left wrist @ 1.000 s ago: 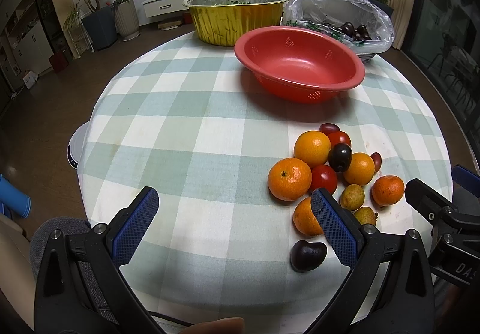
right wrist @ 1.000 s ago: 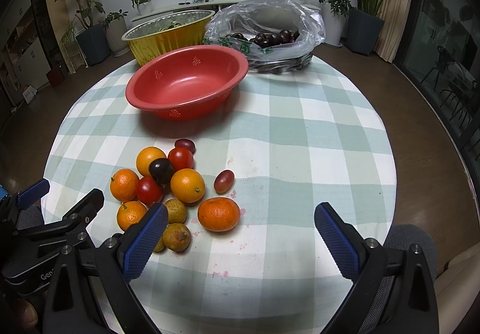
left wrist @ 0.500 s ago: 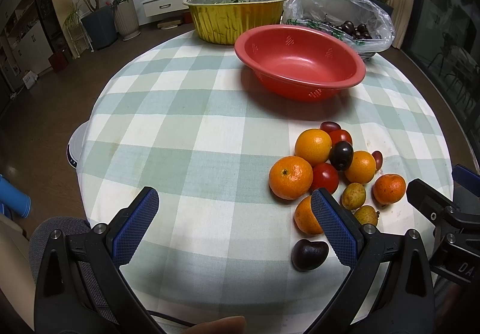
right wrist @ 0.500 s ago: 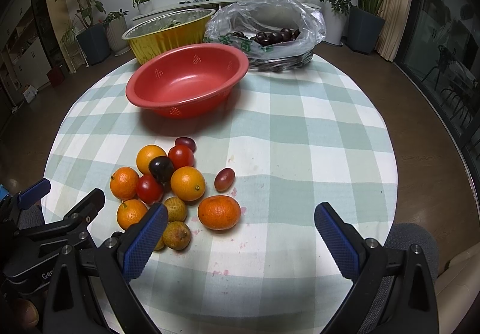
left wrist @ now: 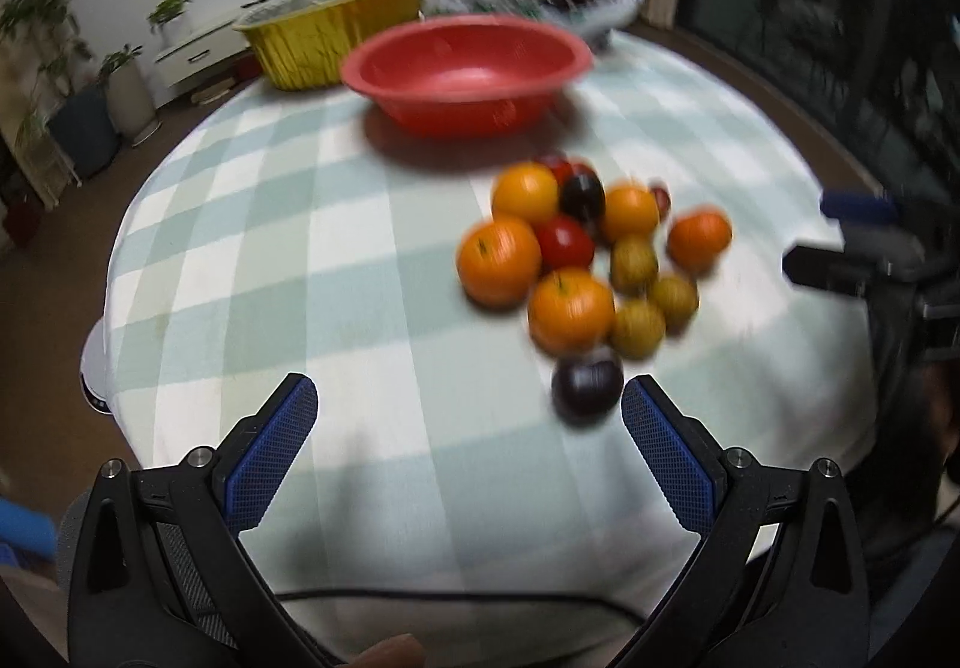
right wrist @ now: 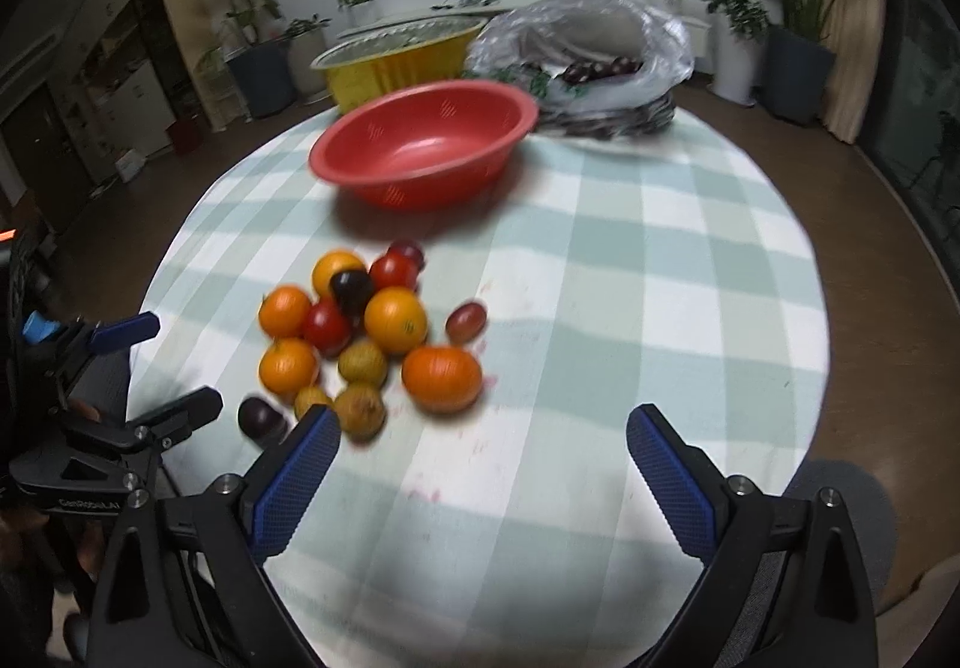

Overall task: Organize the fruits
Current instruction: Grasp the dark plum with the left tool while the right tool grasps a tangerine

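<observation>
Fruit (left wrist: 570,260) is heaped on the cloth (left wrist: 300,248) before an empty red bowl (left wrist: 468,68). Both grippers (left (left wrist: 468,446), right (right wrist: 483,464)) are held wide apart, empty. A nudged plum (left wrist: 585,386) could be rolled off.

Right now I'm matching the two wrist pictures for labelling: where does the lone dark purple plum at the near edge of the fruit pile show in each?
Left wrist view: the dark purple plum lies right of centre, near the right blue finger.
Right wrist view: it lies lower left, beside the left blue finger.
Shared landmark: the round red plastic bowl beyond the pile.
</observation>
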Available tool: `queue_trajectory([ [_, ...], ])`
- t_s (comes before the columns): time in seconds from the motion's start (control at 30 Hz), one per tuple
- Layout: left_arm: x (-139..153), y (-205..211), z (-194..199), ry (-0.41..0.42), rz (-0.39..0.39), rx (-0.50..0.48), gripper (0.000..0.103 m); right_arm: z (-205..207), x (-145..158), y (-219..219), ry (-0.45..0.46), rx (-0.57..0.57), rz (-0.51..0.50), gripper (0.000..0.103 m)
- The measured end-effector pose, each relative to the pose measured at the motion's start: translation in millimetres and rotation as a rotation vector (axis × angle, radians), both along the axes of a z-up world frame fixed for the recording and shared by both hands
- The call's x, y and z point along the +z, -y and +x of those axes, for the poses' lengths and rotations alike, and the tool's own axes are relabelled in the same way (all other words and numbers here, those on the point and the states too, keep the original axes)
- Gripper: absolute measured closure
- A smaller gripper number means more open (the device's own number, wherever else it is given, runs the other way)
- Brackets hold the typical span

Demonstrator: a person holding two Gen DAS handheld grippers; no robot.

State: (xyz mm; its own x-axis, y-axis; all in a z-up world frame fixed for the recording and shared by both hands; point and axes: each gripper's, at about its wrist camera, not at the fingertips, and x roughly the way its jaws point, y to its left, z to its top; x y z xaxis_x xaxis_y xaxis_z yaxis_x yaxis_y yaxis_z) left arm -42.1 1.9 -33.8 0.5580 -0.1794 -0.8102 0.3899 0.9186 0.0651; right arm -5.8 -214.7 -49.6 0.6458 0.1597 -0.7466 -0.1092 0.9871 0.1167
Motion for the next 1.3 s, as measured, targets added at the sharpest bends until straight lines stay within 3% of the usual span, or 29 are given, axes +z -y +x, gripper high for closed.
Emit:
queue_trajectory([
  [0.13, -11, 1, 0, -0.054, -0.044, -0.015, 0.000, 0, -8, 2, -0.037, 0.024, 0.017, 0.013],
  [0.37, -20, 11, 8, -0.074, -0.035, -0.040, 0.000, 15, -7, 8, -0.062, 0.048, 0.026, 0.026],
  [0.43, -20, 10, 12, -0.077, -0.061, -0.044, 0.008, 17, -8, 9, -0.067, 0.048, 0.032, 0.028],
  [0.5, -22, 10, 16, -0.091, -0.076, -0.056, 0.027, 20, -10, 9, -0.074, 0.049, 0.039, 0.032],
  [0.57, -24, 11, 17, -0.105, -0.090, -0.076, 0.039, 22, -12, 10, -0.084, 0.053, 0.045, 0.035],
  [0.77, -27, 22, 12, -0.106, -0.090, -0.138, 0.064, 28, -14, 9, -0.093, 0.073, 0.055, 0.038],
  [0.93, -28, 25, 11, -0.102, -0.098, -0.157, 0.075, 33, -17, 5, -0.105, 0.094, 0.062, 0.040],
  [1.3, -19, 12, 10, -0.085, -0.165, -0.130, 0.076, 51, -22, 3, -0.131, 0.114, 0.109, 0.050],
])
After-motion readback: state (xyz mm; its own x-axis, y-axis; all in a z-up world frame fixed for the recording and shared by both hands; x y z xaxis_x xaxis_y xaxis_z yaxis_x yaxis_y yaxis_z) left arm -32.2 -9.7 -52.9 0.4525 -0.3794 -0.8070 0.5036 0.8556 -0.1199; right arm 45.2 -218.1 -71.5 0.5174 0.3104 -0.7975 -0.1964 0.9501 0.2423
